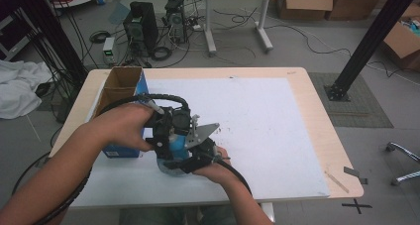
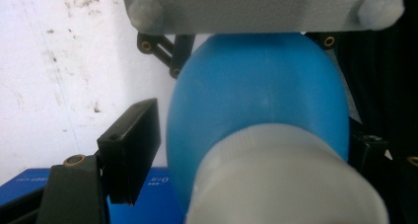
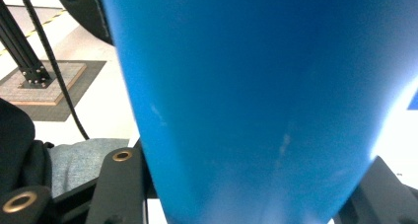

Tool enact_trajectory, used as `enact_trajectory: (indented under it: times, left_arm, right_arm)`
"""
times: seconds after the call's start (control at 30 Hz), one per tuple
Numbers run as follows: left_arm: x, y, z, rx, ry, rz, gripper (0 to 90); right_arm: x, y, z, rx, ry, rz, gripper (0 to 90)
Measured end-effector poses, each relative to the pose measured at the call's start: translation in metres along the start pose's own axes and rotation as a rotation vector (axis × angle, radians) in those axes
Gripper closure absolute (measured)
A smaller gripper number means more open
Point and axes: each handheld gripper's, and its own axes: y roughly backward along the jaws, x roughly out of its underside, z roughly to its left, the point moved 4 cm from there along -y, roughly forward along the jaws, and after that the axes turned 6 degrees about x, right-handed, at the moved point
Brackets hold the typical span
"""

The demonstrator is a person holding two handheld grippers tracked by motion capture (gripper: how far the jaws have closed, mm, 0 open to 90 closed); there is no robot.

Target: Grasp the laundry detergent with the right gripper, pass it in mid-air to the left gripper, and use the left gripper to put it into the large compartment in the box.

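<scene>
Two grippers meet on one blue bottle (image 1: 174,148), low and left of centre in the high view, over the white mat (image 1: 277,136). I see my left gripper (image 2: 246,150) straddling the bottle's white cap (image 2: 281,179); its left finger (image 2: 130,150) stands just clear of the blue shoulder, jaws part open, no earlier picture to compare. My right gripper (image 3: 246,184) clamps the bottle's body, blue wall between both fingers. A blue box (image 1: 121,93) sits at left.
</scene>
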Motion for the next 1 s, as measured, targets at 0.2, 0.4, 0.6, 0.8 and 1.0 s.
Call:
enact_trajectory:
  times: [0.2,0.4,0.6,0.8,1.0]
  left_arm:
    - [-0.0004,-0.0013,-0.0003,-0.001,0.003,0.005,28.5]
    - [-0.0026,-0.0012,-0.0007,-0.002,0.003,0.008,30.9]
    - [-0.0044,-0.0011,-0.0017,-0.001,-0.008,0.009,37.6]
    - [-0.0055,-0.0003,-0.0017,-0.006,-0.006,0.001,38.3]
    - [-0.0071,0.0031,-0.0020,-0.007,-0.008,-0.008,38.5]
  right_arm:
    - [-0.0004,0.0011,0.0004,-0.002,-0.015,-0.008,45.0]
    - [0.0002,0.0017,0.0003,-0.001,-0.015,-0.005,45.1]
    - [0.0009,0.0025,0.0001,-0.005,-0.027,-0.013,45.1]
    - [0.0014,0.0038,-0.0010,-0.001,-0.018,-0.023,45.0]
    - [0.0001,0.0062,-0.0015,0.000,-0.015,-0.039,44.4]
